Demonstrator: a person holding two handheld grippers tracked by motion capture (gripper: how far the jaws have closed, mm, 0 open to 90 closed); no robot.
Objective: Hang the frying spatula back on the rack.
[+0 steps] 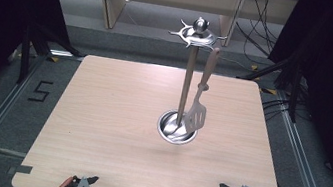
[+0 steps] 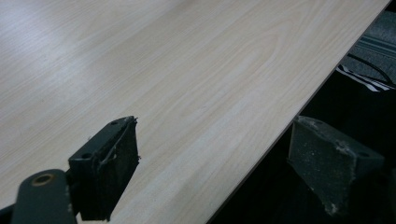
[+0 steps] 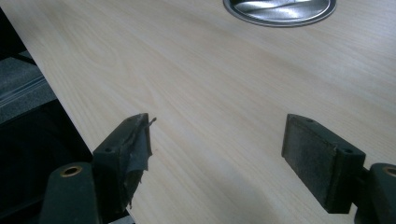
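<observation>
While the high view shows one metal stand upright on the tabletop with one spatula hanging from its top, the right gripper view shows just its round base. Two tongs, left tongs and right tongs, are wide open and empty, at the near edge

Light falls evenly from above on the pale table (its surroundings stay dark); glare whitens its far corner in the left gripper view, and all frames look soft.
</observation>
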